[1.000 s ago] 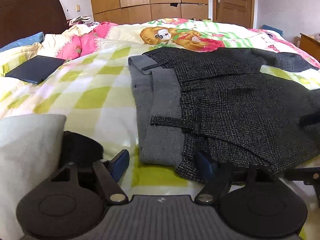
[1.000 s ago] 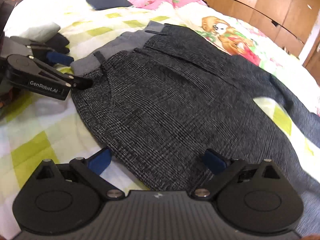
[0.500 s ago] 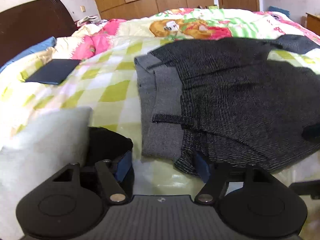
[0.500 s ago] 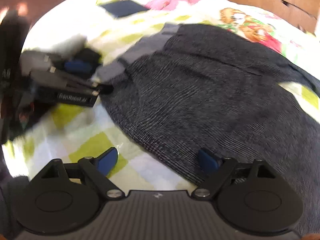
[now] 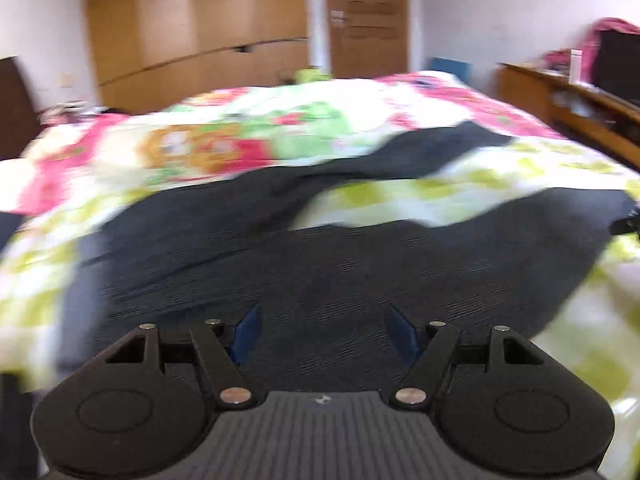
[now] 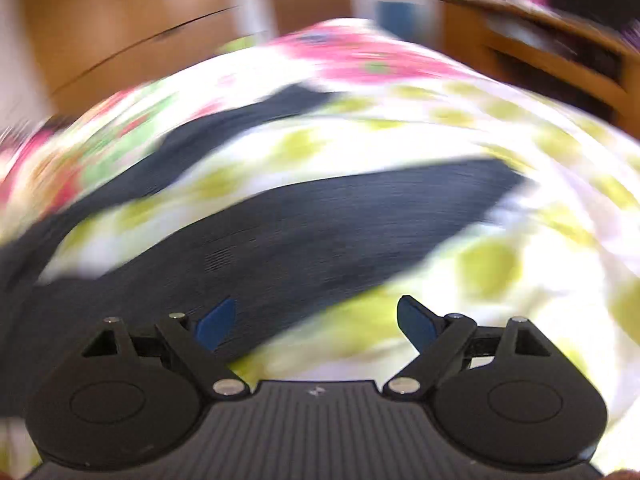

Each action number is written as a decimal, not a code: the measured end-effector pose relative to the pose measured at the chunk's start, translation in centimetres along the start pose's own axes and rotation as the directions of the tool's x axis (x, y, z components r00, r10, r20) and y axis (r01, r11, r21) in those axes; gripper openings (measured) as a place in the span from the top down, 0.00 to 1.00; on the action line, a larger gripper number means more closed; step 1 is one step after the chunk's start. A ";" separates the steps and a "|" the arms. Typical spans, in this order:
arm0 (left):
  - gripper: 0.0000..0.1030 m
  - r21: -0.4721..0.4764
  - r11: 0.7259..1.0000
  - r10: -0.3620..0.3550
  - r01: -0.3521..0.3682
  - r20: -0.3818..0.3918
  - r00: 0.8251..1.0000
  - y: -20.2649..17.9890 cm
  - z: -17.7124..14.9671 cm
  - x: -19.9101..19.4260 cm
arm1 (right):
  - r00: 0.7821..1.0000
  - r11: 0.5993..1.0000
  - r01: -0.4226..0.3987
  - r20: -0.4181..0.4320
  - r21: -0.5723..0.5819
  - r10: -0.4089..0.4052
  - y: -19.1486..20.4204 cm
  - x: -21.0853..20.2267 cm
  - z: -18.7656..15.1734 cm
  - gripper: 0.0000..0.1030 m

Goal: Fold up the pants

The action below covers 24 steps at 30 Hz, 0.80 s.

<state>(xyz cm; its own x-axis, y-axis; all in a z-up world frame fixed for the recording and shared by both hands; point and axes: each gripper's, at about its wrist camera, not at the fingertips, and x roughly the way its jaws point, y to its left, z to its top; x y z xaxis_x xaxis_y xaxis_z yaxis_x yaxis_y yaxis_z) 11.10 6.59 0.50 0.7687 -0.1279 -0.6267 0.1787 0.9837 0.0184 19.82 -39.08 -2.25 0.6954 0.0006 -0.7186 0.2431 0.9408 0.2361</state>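
Dark grey checked pants (image 5: 320,256) lie spread on the bed, their two legs running apart to the right, and both views are blurred by motion. My left gripper (image 5: 324,316) hovers open above the wide seat part of the pants, with nothing between its blue pads (image 5: 248,332). My right gripper (image 6: 316,304) is open too, over the lower edge of the near pant leg (image 6: 320,220), one pad above the cloth and the other above the bedspread. The far leg (image 6: 240,120) stretches behind. Neither gripper holds cloth.
The bedspread (image 5: 460,188) is white with green squares and pink cartoon prints. Behind the bed stand a wooden wardrobe (image 5: 192,20) and a door (image 5: 360,20). A wooden desk (image 5: 568,96) with dark objects runs along the right side of the bed.
Both views have swung right, from the grey waistband end toward the legs. The waistband, the white pillow and the dark folded item have left view. The right wrist has rolled.
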 end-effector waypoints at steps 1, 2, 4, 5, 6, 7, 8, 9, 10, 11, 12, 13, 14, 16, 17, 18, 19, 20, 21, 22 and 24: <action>0.21 0.008 0.999 -0.033 0.033 -0.007 0.999 -2.0 0.6 1.0 | 1.000 0.997 0.013 0.006 0.076 -0.014 -2.5 0.6 0.6 0.15; 0.21 0.014 0.998 -0.066 0.066 -0.011 0.998 -3.6 1.1 2.1 | 1.000 0.990 0.019 0.010 0.141 -0.021 -4.5 1.3 1.2 0.15; 0.21 0.046 0.991 -0.124 0.124 -0.015 0.992 -6.8 2.1 4.1 | 1.000 0.964 0.004 0.011 0.264 -0.007 -8.0 2.9 2.4 0.14; 0.21 0.066 0.988 -0.140 0.141 -0.016 0.990 -8.2 2.5 4.9 | 1.000 0.949 -0.018 0.013 0.315 0.014 -9.3 3.8 2.8 0.15; 0.21 0.086 0.984 -0.155 0.156 -0.023 0.988 -9.6 2.8 5.6 | 0.999 0.930 -0.034 0.014 0.365 0.031 -10.6 4.8 3.3 0.14; 0.21 0.103 0.980 -0.169 0.171 -0.032 0.985 -10.9 3.1 6.2 | 0.999 0.915 -0.049 0.021 0.401 0.045 -11.4 5.7 3.8 0.14; 0.21 0.119 0.976 -0.181 0.184 -0.042 0.983 -11.8 3.4 6.8 | 0.998 0.902 -0.069 0.036 0.426 0.059 -11.9 6.5 4.2 0.14; 0.21 0.134 0.972 -0.186 0.192 -0.050 0.981 -12.7 3.4 7.1 | 0.996 0.894 -0.083 0.053 0.440 0.067 -12.2 7.2 4.8 0.15; 0.21 0.151 0.969 -0.187 0.194 -0.060 0.980 -13.4 3.5 7.4 | 0.995 0.886 -0.096 0.066 0.453 0.075 -12.5 7.8 5.4 0.17; 0.21 0.164 0.967 -0.188 0.196 -0.068 0.980 -14.0 3.5 7.5 | 0.993 0.880 -0.111 0.074 0.462 0.087 -12.6 8.4 6.1 0.30; 0.21 0.173 0.965 -0.186 0.196 -0.073 0.980 -14.6 3.4 7.5 | 0.993 0.875 -0.115 0.070 0.470 0.093 -12.2 8.4 6.3 0.55; 0.21 0.182 0.964 -0.181 0.192 -0.079 0.980 -15.0 3.6 7.7 | 0.993 0.868 -0.116 0.057 0.482 0.101 -12.3 8.8 6.7 0.70; 0.21 0.187 0.964 -0.176 0.189 -0.082 0.981 -15.4 3.6 7.7 | 0.991 0.857 -0.130 0.047 0.499 0.123 -12.6 9.0 7.1 0.89; 0.21 0.189 0.964 -0.175 0.189 -0.087 0.981 -15.7 3.6 7.4 | 0.982 0.839 -0.186 0.067 0.511 0.177 -12.8 8.2 7.5 0.92; 0.21 0.190 0.963 -0.177 0.191 -0.088 0.980 -15.9 3.7 7.3 | 0.980 0.848 -0.200 0.083 0.490 0.183 -12.6 6.8 7.6 0.92; 0.21 0.194 0.962 -0.179 0.193 -0.086 0.980 -16.1 3.8 7.1 | 0.977 0.861 -0.215 0.099 0.461 0.191 -12.2 6.0 8.3 0.93; 0.21 0.201 0.960 -0.179 0.192 -0.081 0.980 -16.4 3.9 7.0 | 0.971 0.866 -0.237 0.118 0.439 0.206 -11.9 5.1 8.9 0.94; 0.21 0.211 0.959 -0.178 0.190 -0.073 0.981 -16.7 4.0 6.8 | 0.962 0.868 -0.271 0.145 0.416 0.231 -11.6 4.4 9.8 0.95; 0.21 0.216 0.958 -0.179 0.189 -0.064 0.982 -16.9 4.2 6.6 | 0.953 0.869 -0.300 0.174 0.394 0.250 -11.3 3.3 10.4 0.95; 0.21 0.216 0.957 -0.184 0.191 -0.056 0.981 -17.0 4.4 6.3 | 0.941 0.869 -0.327 0.210 0.371 0.265 -11.1 1.9 11.0 0.96; 0.21 0.211 0.957 -0.194 0.197 -0.036 0.980 -17.2 4.7 5.8 | 0.908 0.864 -0.388 0.296 0.322 0.297 -11.1 -0.9 11.5 0.96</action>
<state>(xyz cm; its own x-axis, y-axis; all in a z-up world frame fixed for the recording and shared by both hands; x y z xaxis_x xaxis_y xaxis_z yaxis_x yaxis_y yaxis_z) 15.39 -11.63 0.23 0.6970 -0.3117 -0.6458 0.4521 0.8901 0.0584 24.23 -53.43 3.32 0.9038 0.1797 -0.3883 0.1581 0.7031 0.6933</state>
